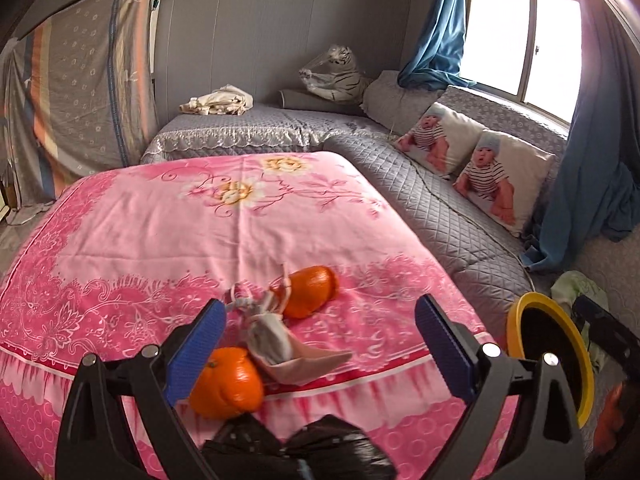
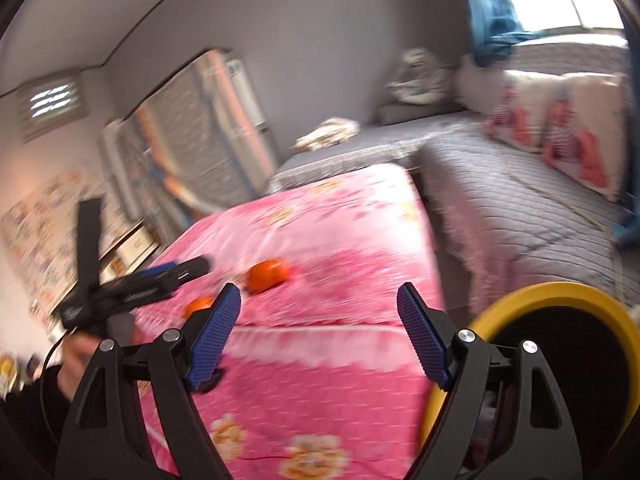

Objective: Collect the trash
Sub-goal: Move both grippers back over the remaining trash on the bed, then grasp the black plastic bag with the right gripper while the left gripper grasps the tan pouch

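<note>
A home living room; quilted grey sofa (image 1: 432, 200) with pillows (image 1: 492, 184), curtained window (image 1: 520, 32), pink-clothed table (image 1: 200, 220).

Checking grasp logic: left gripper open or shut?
Open. The left gripper's blue pads stand wide apart, nothing pressed between them; the crumpled wrapper lies beyond.
</note>
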